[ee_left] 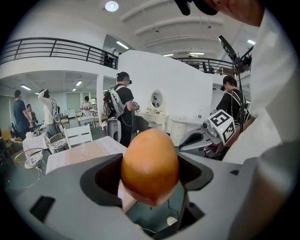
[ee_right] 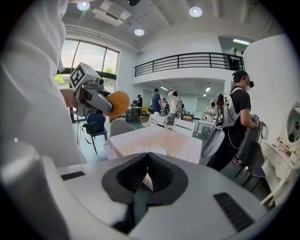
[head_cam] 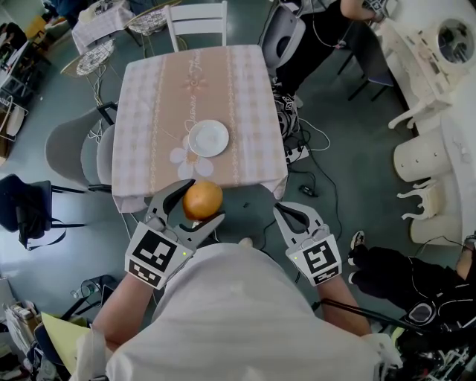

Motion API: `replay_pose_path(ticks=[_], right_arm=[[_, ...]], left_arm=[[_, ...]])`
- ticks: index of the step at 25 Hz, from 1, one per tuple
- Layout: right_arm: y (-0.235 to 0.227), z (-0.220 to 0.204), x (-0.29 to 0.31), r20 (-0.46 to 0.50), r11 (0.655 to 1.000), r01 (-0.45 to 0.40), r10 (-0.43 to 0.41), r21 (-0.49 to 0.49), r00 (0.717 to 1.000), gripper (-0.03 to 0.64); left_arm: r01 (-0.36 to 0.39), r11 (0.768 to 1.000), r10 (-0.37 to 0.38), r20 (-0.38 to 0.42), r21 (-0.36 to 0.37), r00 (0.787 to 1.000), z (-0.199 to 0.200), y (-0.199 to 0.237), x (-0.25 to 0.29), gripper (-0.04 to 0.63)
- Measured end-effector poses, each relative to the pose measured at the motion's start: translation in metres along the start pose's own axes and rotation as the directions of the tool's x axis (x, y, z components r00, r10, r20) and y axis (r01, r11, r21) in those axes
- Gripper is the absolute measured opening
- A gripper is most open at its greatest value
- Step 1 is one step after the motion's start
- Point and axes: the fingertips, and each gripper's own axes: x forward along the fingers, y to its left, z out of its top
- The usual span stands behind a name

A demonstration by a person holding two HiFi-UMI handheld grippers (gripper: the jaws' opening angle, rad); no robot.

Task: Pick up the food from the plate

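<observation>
Two claws: both sit low in the head view, close in front of the person's white-clad torso [head_cam: 245, 320].
Left claw [head_cam: 202, 201]: clenched on the food, with one jaw on each side of it.
Food [head_cam: 202, 198]: a round, smooth, orange-brown item. It is held in the air, off the plate, just past the near edge of the table and above the floor.
Food, left gripper view: the food [ee_left: 150, 166] fills the gap between the two jaws and rises above them.
Right claw [head_cam: 291, 216]: fully clenched, with nothing between the jaws. It is to the right of the food and apart from it.
Right claw, right gripper view: the dark ribbed pads [ee_right: 161, 174] meet along one line.
Marker cubes: one is on the left claw [head_cam: 155, 257] and one on the right claw [head_cam: 321, 259]. Both face upward.
Table [head_cam: 149, 111]: covered by a pale checked cloth with a pink centre band.
Plate [head_cam: 208, 138]: white and round. It rests on the table toward the near edge, beside a white flower print [head_cam: 182, 160] on the cloth.
White chair [head_cam: 197, 22]: stands at the far end of the table.
Grey chair [head_cam: 71, 152]: stands at the left side of the table.
Cables [head_cam: 305, 141]: lie on the floor to the right of the table.
Background: several people stand in the room. One of them wears a backpack [ee_left: 117, 101].
</observation>
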Motion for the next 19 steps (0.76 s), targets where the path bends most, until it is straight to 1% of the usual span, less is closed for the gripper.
replay_pose_path(ticks=[11, 19], right_arm=[[-0.002, 0.002, 0.01, -0.002, 1.0, -0.002, 0.002, -0.003, 1.0, 0.012], [-0.01, 0.005, 0.021, -0.006, 1.0, 0.006, -0.006, 0.001, 1.0, 0.012]], left_arm=[[0.003, 1.0, -0.003, -0.012, -0.005, 1.0, -0.004, 0.01, 0.006, 0.363], [0.013, 1.0, -0.013, -0.024, 0.005, 1.0, -0.005, 0.024, 0.017, 0.363]])
